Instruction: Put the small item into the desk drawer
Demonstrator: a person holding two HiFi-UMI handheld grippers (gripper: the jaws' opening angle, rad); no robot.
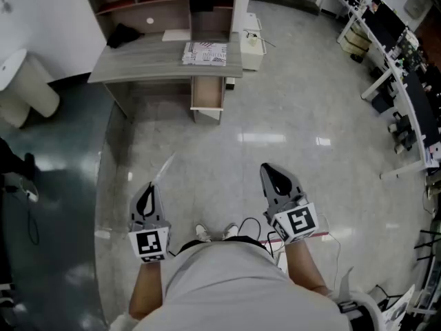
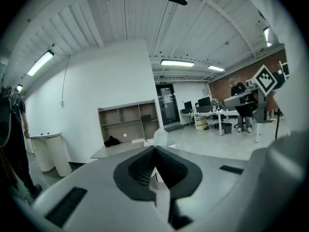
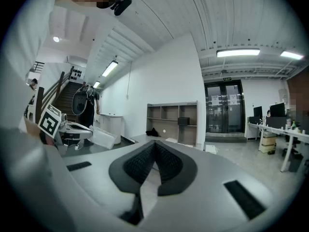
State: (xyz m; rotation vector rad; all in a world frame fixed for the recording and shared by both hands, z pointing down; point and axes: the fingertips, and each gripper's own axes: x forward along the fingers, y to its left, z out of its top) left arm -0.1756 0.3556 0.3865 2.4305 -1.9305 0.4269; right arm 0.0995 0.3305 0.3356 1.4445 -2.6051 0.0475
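Observation:
A grey desk (image 1: 158, 59) with a shelf unit stands far ahead across the floor, and its drawer (image 1: 207, 95) is pulled open at the front. On the desktop lie a black bundle (image 1: 124, 33), a patterned flat item (image 1: 204, 52) and a small white round item (image 1: 150, 21). My left gripper (image 1: 146, 197) and right gripper (image 1: 273, 174) hang low over the floor, well short of the desk. Both are shut with nothing between the jaws. The desk (image 2: 116, 151) shows beyond the left gripper (image 2: 155, 149), and the shelf unit (image 3: 171, 122) beyond the right gripper (image 3: 154, 143).
A white low cabinet (image 1: 251, 43) stands right of the desk. A white round bin (image 1: 27, 85) is at the left wall. Office desks with monitors (image 1: 406, 95) line the right side. Cables lie by my feet (image 1: 217, 232). A person (image 2: 12, 139) stands at the left.

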